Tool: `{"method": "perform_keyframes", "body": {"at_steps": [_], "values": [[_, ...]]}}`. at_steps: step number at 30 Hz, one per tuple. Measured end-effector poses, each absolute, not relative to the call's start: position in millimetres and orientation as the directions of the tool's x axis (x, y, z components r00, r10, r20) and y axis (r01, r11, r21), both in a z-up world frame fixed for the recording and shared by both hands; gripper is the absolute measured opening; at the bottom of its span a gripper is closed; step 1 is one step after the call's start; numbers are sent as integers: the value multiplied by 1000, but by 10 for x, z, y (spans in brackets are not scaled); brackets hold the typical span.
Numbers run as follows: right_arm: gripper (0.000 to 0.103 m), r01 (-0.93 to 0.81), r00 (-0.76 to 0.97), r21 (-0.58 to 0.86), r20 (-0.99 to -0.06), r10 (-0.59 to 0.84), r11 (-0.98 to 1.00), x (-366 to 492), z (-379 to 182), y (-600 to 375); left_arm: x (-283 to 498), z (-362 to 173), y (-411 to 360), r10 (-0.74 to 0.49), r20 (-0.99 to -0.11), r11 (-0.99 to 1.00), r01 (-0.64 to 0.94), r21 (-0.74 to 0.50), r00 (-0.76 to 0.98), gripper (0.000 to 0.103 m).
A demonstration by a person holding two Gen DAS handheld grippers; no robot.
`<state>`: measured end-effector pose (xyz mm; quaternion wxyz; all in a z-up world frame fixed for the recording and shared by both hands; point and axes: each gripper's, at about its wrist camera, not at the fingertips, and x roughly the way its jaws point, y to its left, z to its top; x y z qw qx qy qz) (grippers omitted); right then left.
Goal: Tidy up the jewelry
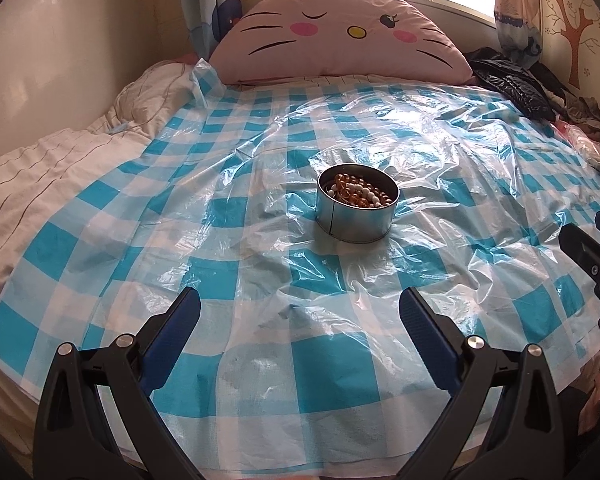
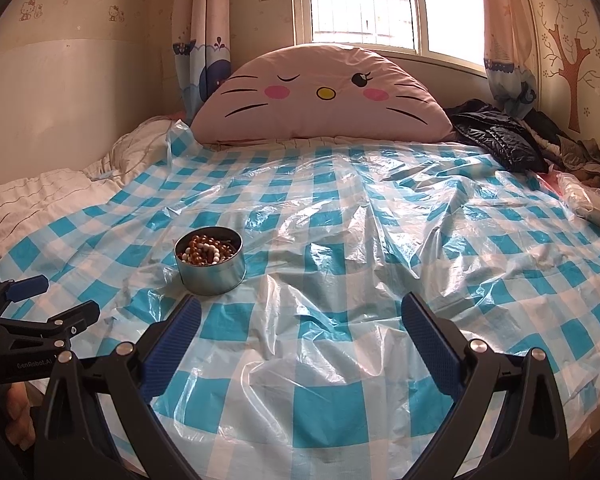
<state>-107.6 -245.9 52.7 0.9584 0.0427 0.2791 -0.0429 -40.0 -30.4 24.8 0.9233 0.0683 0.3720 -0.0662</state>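
A round metal tin [image 1: 356, 222] stands on the blue-and-white checked plastic sheet [image 1: 220, 240] in the middle of the bed. It holds amber and white bead jewelry [image 1: 360, 192]. My left gripper [image 1: 300, 304] is open and empty, a little short of the tin. In the right wrist view the tin [image 2: 211, 270] is to the front left, with the beads [image 2: 206, 252] inside. My right gripper [image 2: 300, 310] is open and empty, to the right of the tin. The left gripper also shows at the left edge of that view [image 2: 64, 294], and the right gripper at the right edge of the left wrist view [image 1: 588, 232].
A pink cat-face pillow [image 1: 340, 36] leans at the head of the bed under the window. Dark clothes [image 1: 512, 84] are piled at the back right. A white rumpled quilt [image 1: 52, 168] lies along the left side. A plastic bag [image 2: 592, 200] lies at the right edge.
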Motion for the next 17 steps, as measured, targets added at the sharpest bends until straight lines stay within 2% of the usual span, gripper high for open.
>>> {"method": "perform_keyframes", "body": {"at_steps": [5,11,17], "values": [[96,107,841,60,-539,-58,992,-1074,526,-2459,-497,290,-257,-66,-646,985,152,78,760,96],[96,107,841,60,-537,-58,992,-1069,513,-2469,-371,151,-284,-54,-726,988,143,62,685,96],[96,106,841,60,-538,-58,993,-1068,517,-2472,-444,158,-292,-51,-705,988,138,66,707,96]]}}
